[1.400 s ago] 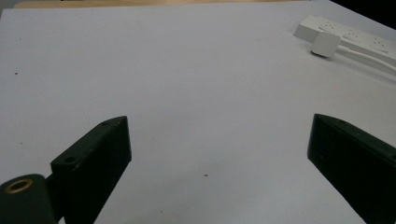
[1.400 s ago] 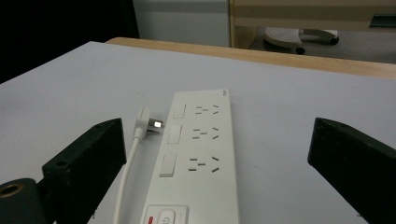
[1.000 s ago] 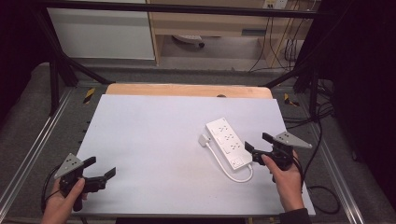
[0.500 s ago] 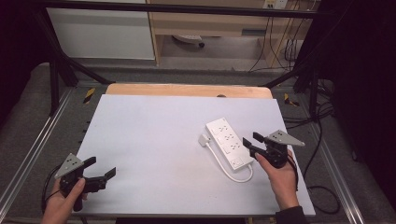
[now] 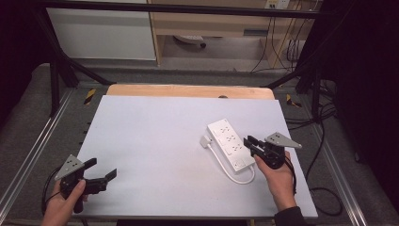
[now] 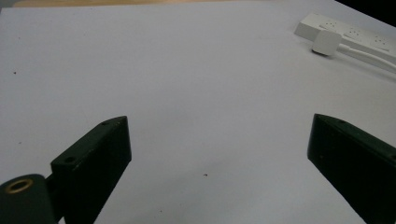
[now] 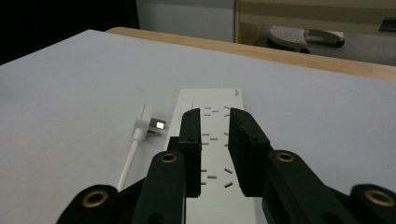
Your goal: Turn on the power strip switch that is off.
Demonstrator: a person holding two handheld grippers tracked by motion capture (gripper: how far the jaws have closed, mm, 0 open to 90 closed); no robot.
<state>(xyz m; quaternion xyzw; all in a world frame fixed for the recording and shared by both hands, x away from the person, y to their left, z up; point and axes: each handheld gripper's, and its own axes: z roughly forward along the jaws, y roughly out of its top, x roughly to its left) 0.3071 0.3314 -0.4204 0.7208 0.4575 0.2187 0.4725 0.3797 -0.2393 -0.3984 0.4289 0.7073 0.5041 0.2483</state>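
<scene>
Power strip point(image 5: 230, 144) lies on table point(image 5: 155, 141); right tongs point(image 5: 249, 142) narrow above it, left tongs point(image 5: 102, 171) wide.

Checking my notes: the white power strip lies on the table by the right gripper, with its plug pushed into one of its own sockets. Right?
Not quite. In the right gripper view the plug lies loose on the table beside the power strip, prongs bare, by the right gripper.

Pwr strip point(image 5: 230, 144) on table point(image 5: 155, 136), right side.

Left gripper point(image 5: 102, 175) jaws spread wide; right gripper point(image 5: 251, 143) jaws nearly closed
</scene>
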